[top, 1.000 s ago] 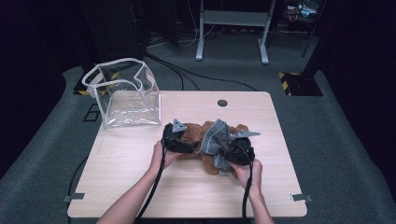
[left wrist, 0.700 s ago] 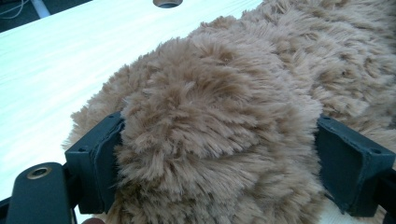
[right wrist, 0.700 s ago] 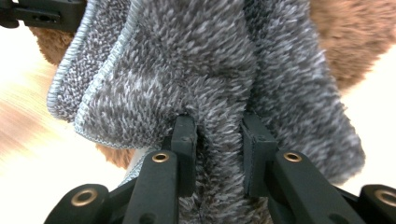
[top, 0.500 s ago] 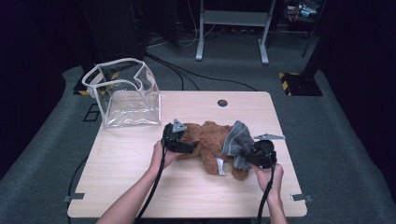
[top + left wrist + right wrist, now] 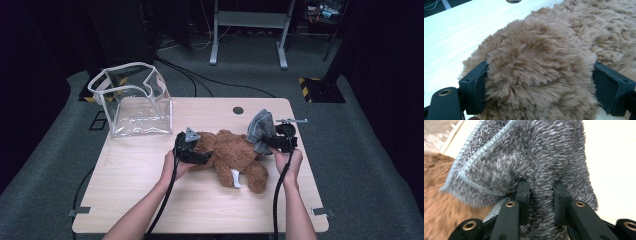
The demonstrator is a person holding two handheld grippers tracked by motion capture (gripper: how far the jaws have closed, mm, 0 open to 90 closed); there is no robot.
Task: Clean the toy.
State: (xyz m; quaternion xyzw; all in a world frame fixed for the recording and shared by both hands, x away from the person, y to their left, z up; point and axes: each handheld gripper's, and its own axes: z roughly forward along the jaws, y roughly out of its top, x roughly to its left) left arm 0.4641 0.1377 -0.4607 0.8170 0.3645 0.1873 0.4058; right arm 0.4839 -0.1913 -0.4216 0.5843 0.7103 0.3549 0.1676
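- your left tongs (image 5: 192, 150) are clamped wide around the teddy bear (image 5: 235, 152) at its head end, pinning it on the desk (image 5: 150, 175); in the left gripper view the fur bulges between both pads (image 5: 610, 90).
- your right tongs (image 5: 274, 142) are pinching the grey fleece garment (image 5: 261, 129), a fold squeezed between the pads (image 5: 524, 201).
- since a second ago the garment has slid from the bear's middle out toward 3 o'clock, clear of the body.
- that suggests the undressing is nearly done; the clear bag (image 5: 134, 102) waits at 10 o'clock.
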